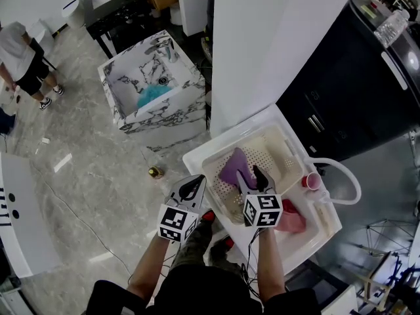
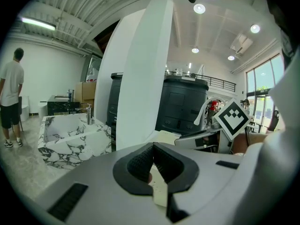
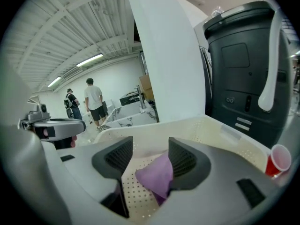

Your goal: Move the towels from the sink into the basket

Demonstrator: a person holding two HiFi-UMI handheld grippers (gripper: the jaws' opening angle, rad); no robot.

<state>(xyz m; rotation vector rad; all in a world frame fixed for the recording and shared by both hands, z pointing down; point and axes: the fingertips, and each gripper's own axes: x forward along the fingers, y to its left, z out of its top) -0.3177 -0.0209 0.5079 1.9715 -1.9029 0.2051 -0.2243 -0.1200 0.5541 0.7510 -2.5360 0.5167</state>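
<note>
Right claw is spread wide over the basket. The purple towel lies loose between the jaws, and its near end is hidden behind the claw. Can't tell if it brushes the right jaw.

Left claw, at 9 o'clock of that, is pinched together on nothing.

The teal towel is in the marble sink at 11 o'clock, partly cut off by the front wall.

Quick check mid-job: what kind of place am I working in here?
Likely an open showroom or test hall, not a home: a free-standing marble sink unit stands on a polished stone floor, under a high ribbed ceiling with a railed upper level.
</note>
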